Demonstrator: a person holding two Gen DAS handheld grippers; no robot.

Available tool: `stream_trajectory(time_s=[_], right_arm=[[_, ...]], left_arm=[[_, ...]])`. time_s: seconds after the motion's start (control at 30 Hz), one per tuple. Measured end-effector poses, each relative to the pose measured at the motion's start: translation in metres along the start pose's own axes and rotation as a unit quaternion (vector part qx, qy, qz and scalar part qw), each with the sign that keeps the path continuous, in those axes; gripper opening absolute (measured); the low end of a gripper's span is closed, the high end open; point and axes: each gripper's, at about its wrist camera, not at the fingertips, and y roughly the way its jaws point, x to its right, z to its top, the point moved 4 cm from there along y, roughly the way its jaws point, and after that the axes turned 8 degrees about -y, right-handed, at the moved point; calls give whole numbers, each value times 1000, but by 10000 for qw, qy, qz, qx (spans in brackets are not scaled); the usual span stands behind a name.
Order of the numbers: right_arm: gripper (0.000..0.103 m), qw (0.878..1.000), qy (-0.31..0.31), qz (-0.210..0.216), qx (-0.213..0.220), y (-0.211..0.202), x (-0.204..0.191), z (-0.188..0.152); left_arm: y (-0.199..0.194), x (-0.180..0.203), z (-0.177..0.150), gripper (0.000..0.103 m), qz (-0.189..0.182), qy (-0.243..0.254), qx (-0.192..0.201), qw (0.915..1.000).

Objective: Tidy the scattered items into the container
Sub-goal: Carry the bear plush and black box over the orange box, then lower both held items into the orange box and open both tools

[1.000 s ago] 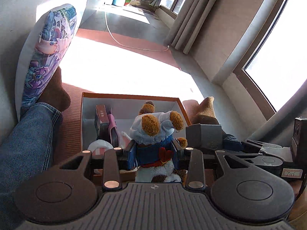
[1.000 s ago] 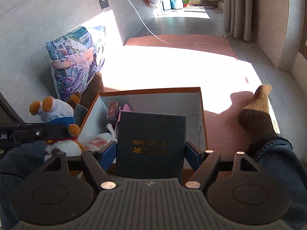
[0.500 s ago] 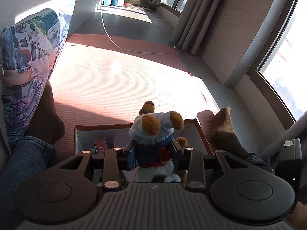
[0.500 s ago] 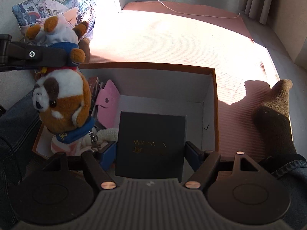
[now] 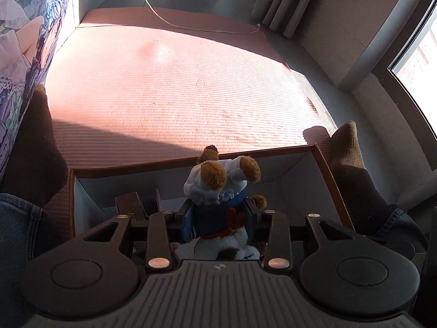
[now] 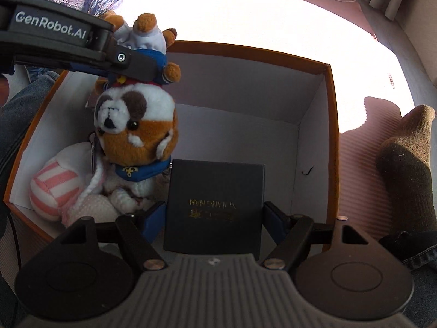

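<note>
My left gripper (image 5: 218, 213) is shut on a brown-and-white plush dog (image 5: 215, 180) in a blue outfit, held by its body with the head hanging down. In the right wrist view the dog (image 6: 136, 125) dangles from the left gripper (image 6: 153, 65) over the left part of the orange-rimmed white box (image 6: 245, 52), just above a pink-striped soft toy (image 6: 52, 186). A black case with gold lettering (image 6: 215, 191) sits upright between the blue pads of my right gripper (image 6: 214, 213), which is shut on it low inside the box. The box rim (image 5: 273, 153) lies under the dog.
A small brown carton (image 5: 128, 205) stands in the box's left side. A person's socked feet (image 5: 35, 158) (image 6: 404, 169) flank the box on a ribbed pink mat (image 5: 177, 82). A printed cushion (image 5: 21, 41) leans at the left wall; a white cable (image 5: 191, 28) crosses the far floor.
Both grippers have come down and tipped toward the box. The plush dog has moved in over the box's left part, and the black case has sunk lower inside it. Both grips are unchanged.
</note>
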Motion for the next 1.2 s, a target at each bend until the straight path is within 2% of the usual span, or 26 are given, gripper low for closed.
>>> stream_trajectory(time_s=[0.1, 0.27, 0.37, 0.6, 0.7, 0.83, 0.97, 1.03, 1.13, 1.2], right_arm=[[78, 9999, -75, -19, -112, 1, -3, -1], [77, 9992, 7, 215, -328, 5, -9, -8], [78, 9990, 78, 203, -384, 9, -8, -14], [78, 9993, 69, 222, -304, 0, -11, -19], [80, 9995, 28, 229, -221, -8, -13, -20], [80, 9997, -3, 235, -13, -20, -13, -21], [79, 9989, 4, 305, 366, -36, -14, -19], [78, 9970, 18, 395, 663, -46, -15, -12], [78, 9926, 73, 562, 1076, -57, -16, 2], [77, 9895, 135, 603, 1309, -65, -20, 29]], left_arm=[[4, 1, 0, 43, 66, 75, -23, 9999], [9, 1, 0, 46, 99, 31, -1, 9999], [9, 0, 0, 53, 118, 43, 23, 9999], [1, -3, 3, 66, 63, 40, 40, 10000], [-2, -3, 4, 67, 59, 40, 32, 10000], [-11, -5, 1, 67, -27, -2, 71, 10000], [-28, -12, -2, 66, -60, -114, 268, 9996], [-34, -17, -4, 60, -16, -136, 355, 9993], [-41, -28, -6, 60, 146, -207, 440, 9987], [-43, -37, -8, 60, 240, -285, 447, 9983]])
